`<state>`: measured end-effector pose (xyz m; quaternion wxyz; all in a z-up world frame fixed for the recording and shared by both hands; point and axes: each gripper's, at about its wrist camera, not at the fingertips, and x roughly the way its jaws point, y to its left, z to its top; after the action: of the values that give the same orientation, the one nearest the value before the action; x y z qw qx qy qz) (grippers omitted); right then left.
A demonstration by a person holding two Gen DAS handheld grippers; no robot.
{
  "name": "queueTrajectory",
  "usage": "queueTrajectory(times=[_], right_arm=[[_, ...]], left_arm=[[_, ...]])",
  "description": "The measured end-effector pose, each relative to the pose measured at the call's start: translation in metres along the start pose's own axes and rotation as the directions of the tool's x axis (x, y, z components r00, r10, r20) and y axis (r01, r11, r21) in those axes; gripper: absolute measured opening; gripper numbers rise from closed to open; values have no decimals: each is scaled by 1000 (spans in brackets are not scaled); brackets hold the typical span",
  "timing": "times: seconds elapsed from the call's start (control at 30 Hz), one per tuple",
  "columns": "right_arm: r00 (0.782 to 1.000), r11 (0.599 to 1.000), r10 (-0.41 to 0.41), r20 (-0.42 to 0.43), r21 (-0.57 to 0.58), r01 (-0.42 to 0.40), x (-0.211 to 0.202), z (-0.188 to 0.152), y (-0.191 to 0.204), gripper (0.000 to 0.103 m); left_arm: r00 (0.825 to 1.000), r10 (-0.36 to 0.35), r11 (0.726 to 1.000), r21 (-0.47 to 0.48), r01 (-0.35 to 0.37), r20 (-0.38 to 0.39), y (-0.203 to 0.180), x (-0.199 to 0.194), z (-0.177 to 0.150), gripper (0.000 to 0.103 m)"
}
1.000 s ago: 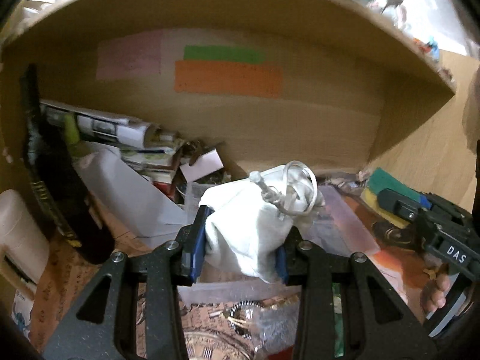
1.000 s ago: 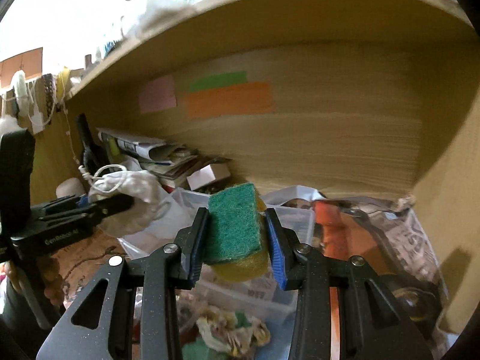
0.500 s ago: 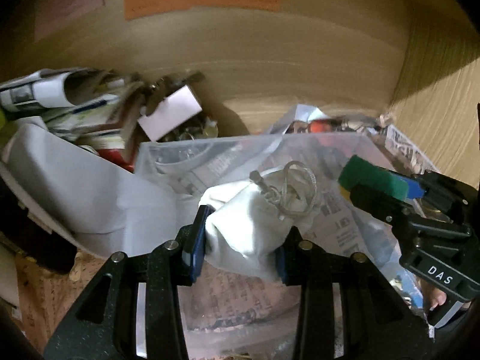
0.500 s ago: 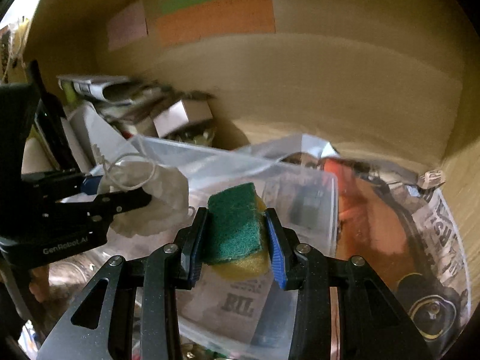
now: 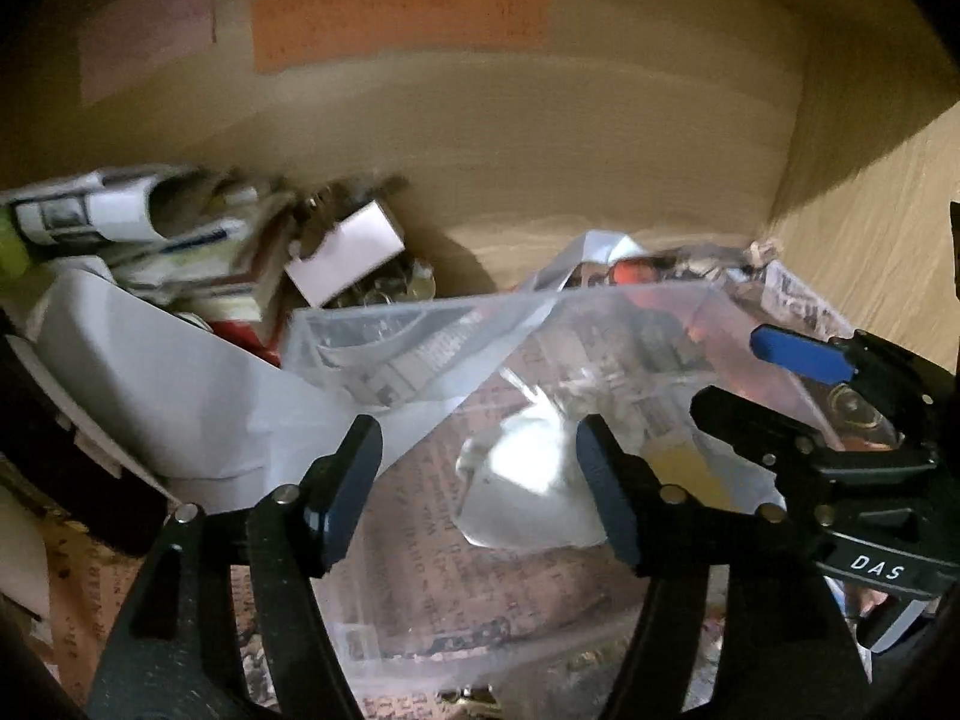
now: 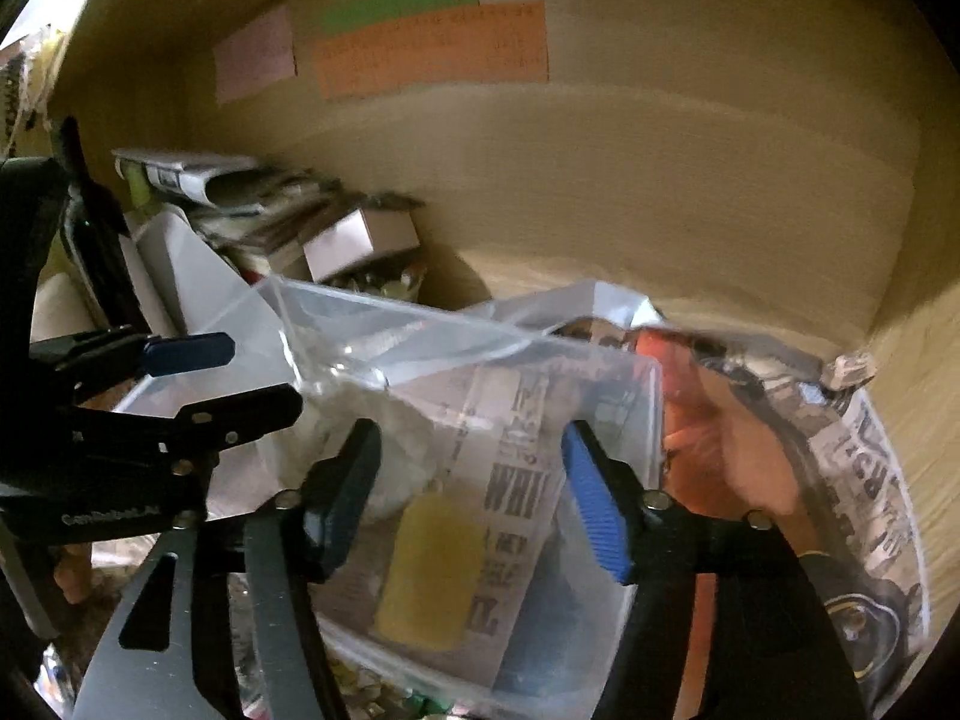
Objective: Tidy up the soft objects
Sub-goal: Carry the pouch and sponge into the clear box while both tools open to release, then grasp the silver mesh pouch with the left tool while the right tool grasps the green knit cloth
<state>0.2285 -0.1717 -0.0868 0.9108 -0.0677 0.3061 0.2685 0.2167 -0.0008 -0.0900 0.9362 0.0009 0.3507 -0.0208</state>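
A clear plastic bin (image 5: 420, 312) (image 6: 651, 396) stands on the wooden shelf. A white cloth pouch (image 5: 528, 486) lies blurred inside it, below my left gripper (image 5: 480, 486), which is open and empty above the bin. A yellow sponge (image 6: 432, 564) lies in the bin below my right gripper (image 6: 474, 498), also open and empty. The pouch shows faintly in the right wrist view (image 6: 390, 438). The right gripper appears at the right of the left wrist view (image 5: 774, 378), the left gripper at the left of the right wrist view (image 6: 228, 378).
Rolled newspapers and booklets (image 5: 138, 228) and a small white box (image 5: 348, 252) are piled at the back left. A white sheet (image 5: 168, 384) leans left of the bin. A plastic bag with newspaper and red items (image 6: 780, 420) lies to the right. Coloured notes (image 5: 396, 18) stick on the back wall.
Both grippers opened. The pouch dropped from the left gripper and the sponge from the right gripper into the clear bin.
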Motion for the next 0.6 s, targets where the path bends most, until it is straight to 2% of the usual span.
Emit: queueTrajectory(times=[0.17,0.33,0.43,0.6], right_arm=[[996,1000,-4,87,-23,6,-36,4,5,73],[990,999,-14,139,-42,20,-64,-3,11,81],[989,999,-5,150,-39,11,-80,-12,13,81],[989,1000,7,145,-27,-3,-100,-33,18,82]], left_arm=[[996,6,1000,6,-6,84,0,-35,1,81],[986,11,1000,-16,-9,165,1,-73,-12,99],[982,12,1000,-15,-10,186,0,-88,-26,100],[986,-1,1000,-5,2,165,-5,-97,-50,100]])
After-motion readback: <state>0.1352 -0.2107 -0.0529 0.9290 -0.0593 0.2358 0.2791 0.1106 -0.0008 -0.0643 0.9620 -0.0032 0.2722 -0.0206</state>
